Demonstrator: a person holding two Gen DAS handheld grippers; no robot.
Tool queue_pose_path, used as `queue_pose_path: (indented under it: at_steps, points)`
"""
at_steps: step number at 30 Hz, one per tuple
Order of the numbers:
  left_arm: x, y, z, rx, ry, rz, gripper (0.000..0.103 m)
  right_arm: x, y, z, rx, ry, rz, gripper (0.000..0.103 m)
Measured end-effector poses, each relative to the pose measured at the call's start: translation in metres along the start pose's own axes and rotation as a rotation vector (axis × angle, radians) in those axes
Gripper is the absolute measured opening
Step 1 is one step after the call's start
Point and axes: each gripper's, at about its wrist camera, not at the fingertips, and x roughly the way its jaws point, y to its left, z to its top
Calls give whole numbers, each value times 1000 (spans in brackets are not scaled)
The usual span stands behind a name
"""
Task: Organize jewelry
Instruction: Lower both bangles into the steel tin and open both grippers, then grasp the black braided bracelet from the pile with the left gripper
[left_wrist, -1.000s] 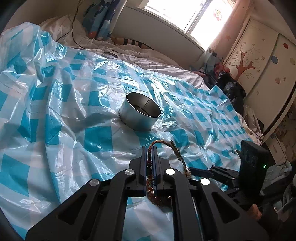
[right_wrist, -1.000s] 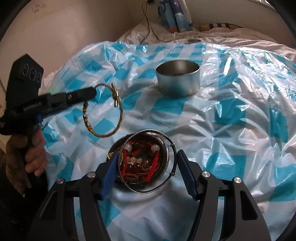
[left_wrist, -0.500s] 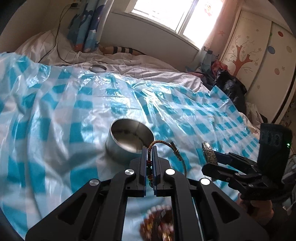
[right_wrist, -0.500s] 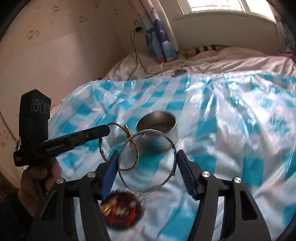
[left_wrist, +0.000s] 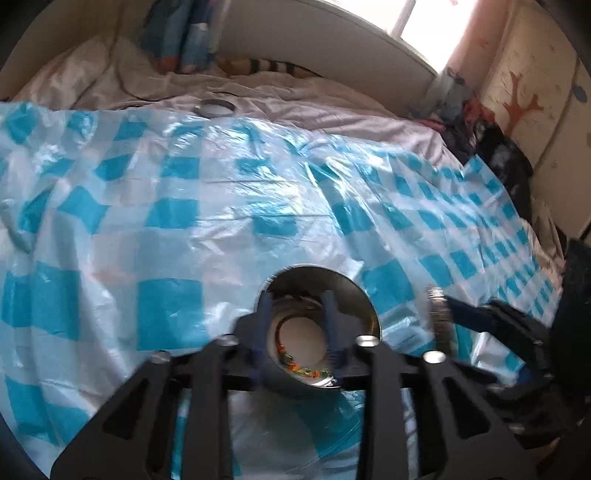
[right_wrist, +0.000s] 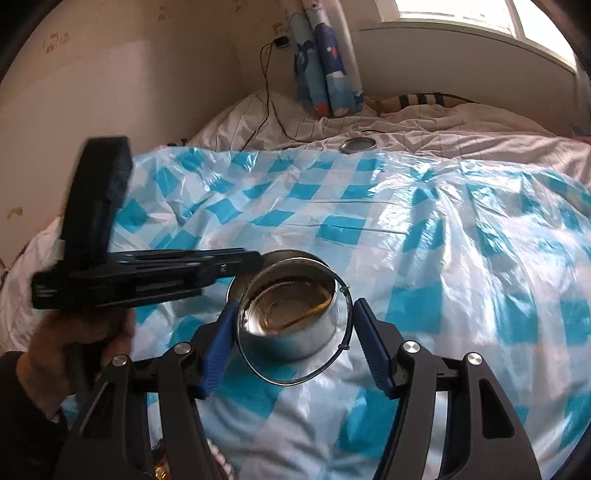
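Now my left claw (left_wrist: 295, 328) hangs right over the round, shiny metal tin (right_wrist: 291, 310), its blue-padded jaws having just spread apart with nothing pinched between them. The braided orange-and-gold cord bracelet (right_wrist: 306, 314) lies curled on the tin's floor; from the left wrist view I catch only a blurred fleck of orange and green there, so I would not swear to how it sits. My right claw (right_wrist: 291, 332) stands partly open, its blue pads pressing on either side of a thin silver wire bangle (right_wrist: 345, 317), which it holds just above and in front of the tin, the ring tilted toward the camera. The tin rests on a crinkled blue-and-white checked plastic sheet (right_wrist: 461, 258) spread over a pale bed cover (right_wrist: 424, 129). A flat round metal lid (right_wrist: 357, 144) lies well apart, beyond the sheet's far edge.
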Motion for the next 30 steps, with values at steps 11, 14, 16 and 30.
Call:
queue_pose_path:
  at_steps: [11, 14, 16, 30]
  points:
    - [-62, 16, -24, -49, -70, 47, 58, 41, 18, 15, -97, 73, -53, 78]
    - [-72, 6, -49, -9, -32, 45, 58, 3, 9, 16, -36, 25, -56, 79]
    - [-77, -3, -66, 37, -3, 35, 58, -25, 6, 12, -7, -8, -59, 84]
    - [-89, -62, -152, 265, 124, -42, 64, -118, 5, -68, 138, 37, -33, 89]
